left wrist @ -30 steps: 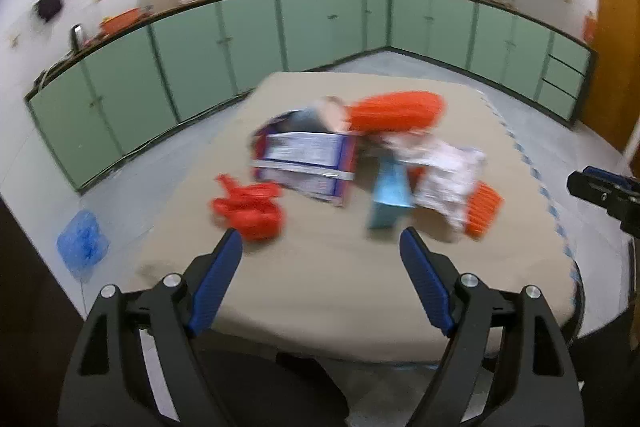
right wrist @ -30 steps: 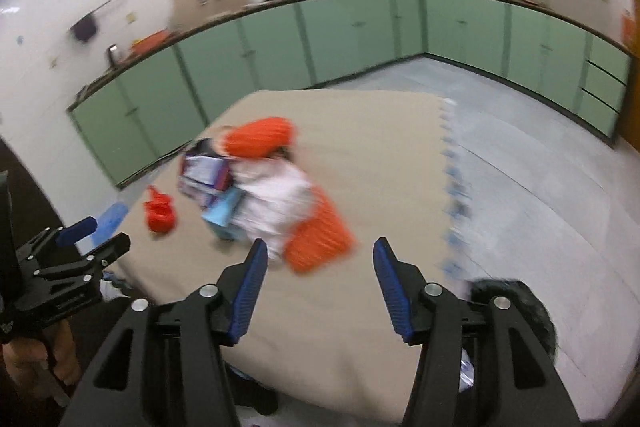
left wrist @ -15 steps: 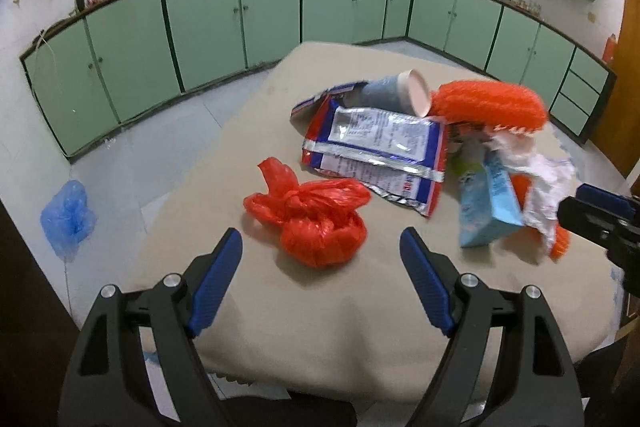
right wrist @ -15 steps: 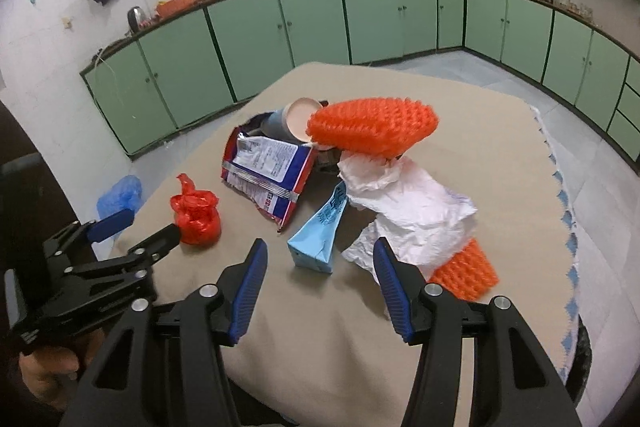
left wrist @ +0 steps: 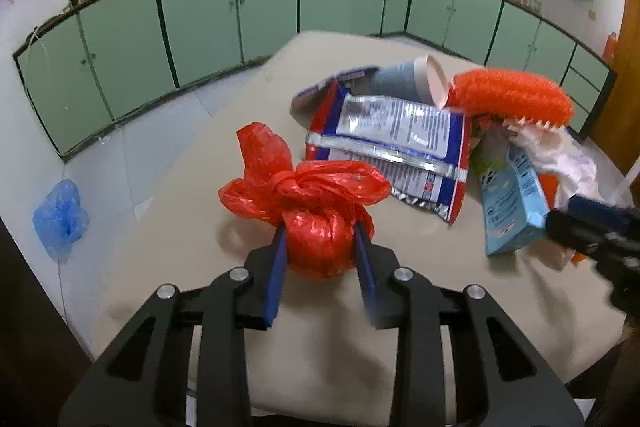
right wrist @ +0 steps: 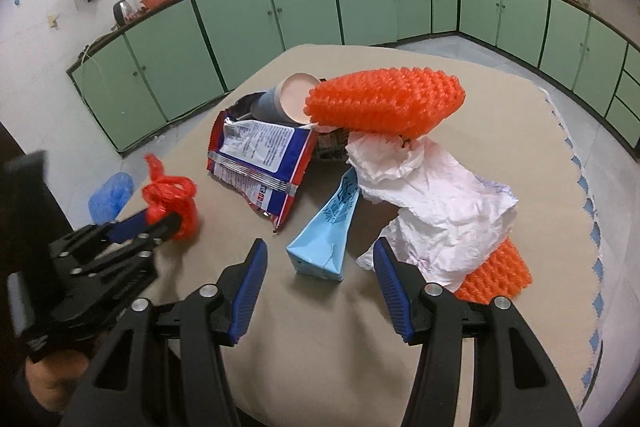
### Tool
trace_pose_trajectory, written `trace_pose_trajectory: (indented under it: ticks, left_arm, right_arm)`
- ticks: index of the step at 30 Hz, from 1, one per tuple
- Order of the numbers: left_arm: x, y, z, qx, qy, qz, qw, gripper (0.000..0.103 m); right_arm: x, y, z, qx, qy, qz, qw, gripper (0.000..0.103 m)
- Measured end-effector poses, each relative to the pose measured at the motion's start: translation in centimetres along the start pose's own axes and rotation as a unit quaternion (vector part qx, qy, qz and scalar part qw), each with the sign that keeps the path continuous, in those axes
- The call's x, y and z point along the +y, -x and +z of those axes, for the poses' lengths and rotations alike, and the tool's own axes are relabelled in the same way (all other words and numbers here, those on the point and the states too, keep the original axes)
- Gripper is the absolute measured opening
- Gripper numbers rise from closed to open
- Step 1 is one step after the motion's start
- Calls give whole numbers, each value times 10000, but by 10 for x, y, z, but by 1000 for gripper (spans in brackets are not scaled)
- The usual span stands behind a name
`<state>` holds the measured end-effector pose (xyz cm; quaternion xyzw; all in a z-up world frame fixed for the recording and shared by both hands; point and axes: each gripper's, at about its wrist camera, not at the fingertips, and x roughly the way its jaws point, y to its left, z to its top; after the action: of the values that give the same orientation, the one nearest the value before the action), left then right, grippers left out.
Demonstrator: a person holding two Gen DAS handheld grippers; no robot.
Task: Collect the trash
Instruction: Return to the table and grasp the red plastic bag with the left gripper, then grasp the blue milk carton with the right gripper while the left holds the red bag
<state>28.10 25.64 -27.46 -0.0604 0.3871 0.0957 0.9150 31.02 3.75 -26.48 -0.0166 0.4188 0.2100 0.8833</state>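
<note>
The knotted red bag (left wrist: 316, 227) sits near the lower middle of the left wrist view, on the tan cloth of the counter (left wrist: 320, 355). The left gripper (left wrist: 320, 247) has its blue pads on either side of the bag's round bottom, and the jaws are closing on it, the pads touching its sides. The bag's tied ears stick out above the pads.

Up and to the right of the bag lies a flattened snack packet (left wrist: 392, 151), with a paper cup (left wrist: 412, 81) on its side behind it. An orange foam net (left wrist: 516, 99) rests across the top of the pile.

In the right wrist view, the right gripper (right wrist: 320, 275) hovers half open at the lower middle, holding nothing. A light blue carton (right wrist: 328, 239) lies just ahead between its fingers, untouched. Crumpled white paper (right wrist: 436, 199) spreads to the right, over a second orange net (right wrist: 496, 275).
</note>
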Motion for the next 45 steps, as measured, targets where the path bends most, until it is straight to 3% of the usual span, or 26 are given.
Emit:
trace_pose_trajectory:
  ticks: [16, 17, 19, 30, 45]
  left_arm:
    - [4, 9, 1, -85, 100, -72, 9999, 30]
    - [4, 9, 0, -72, 123, -74, 9999, 30]
    - [6, 9, 0, -45, 150, -73, 9999, 30]
    - [0, 31, 1, -171, 109, -99, 9997, 30]
    - [-32, 75, -4, -388, -82, -242, 9989, 30]
  right_arm:
    - [2, -32, -3, 192, -348, -251, 9989, 54]
    - [1, -34, -4, 233, -368, -244, 9988, 39]
    - [-1, -34, -4, 286, -427, -157, 9986, 33]
    - [-6, 28, -21, 191, -488, 186, 9984, 32]
    - [5, 105, -37, -185, 49, 802, 9966, 31]
